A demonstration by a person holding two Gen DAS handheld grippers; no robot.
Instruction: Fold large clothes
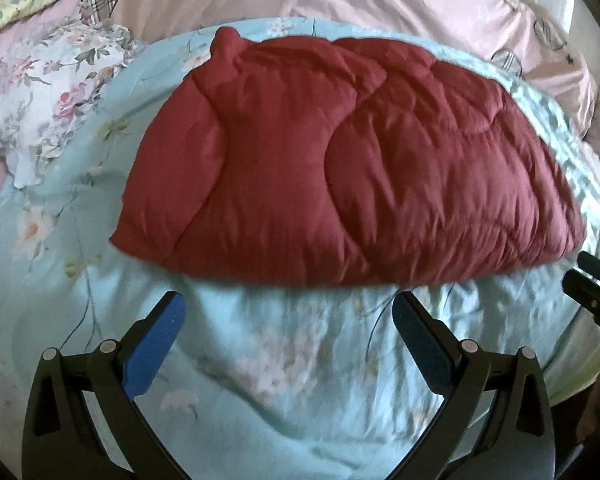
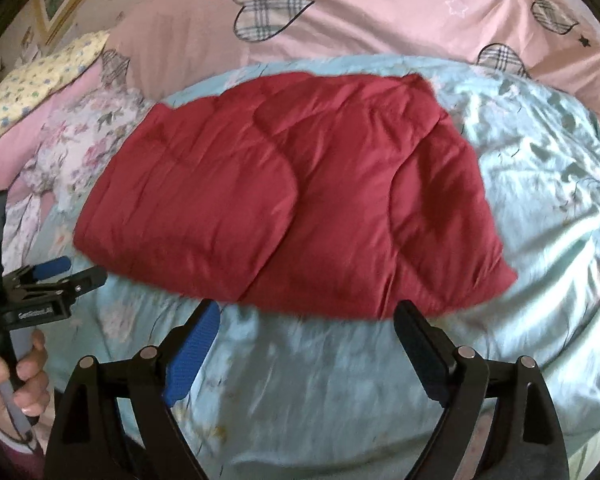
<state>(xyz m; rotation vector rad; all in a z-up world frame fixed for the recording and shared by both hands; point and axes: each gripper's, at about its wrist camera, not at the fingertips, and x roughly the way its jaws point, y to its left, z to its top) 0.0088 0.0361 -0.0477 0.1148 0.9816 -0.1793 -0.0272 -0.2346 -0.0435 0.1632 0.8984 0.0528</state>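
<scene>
Both my jaws gape wide, holding nothing. The jacket (image 1: 340,160) lies just ahead, long axis crosswise; my right gripper (image 2: 304,348) sits nearer its hem.

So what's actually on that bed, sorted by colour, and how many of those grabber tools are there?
Red: 1, the quilted red garment
Light blue: 1, the floral blue bedspread
Pink: 1, the pink heart-print cover
White floral: 1, the flowered pillow
Yellow: 1, the yellow cushion
Hand-held grippers: 2, left hand-held gripper, right hand-held gripper
Total: 7
</scene>
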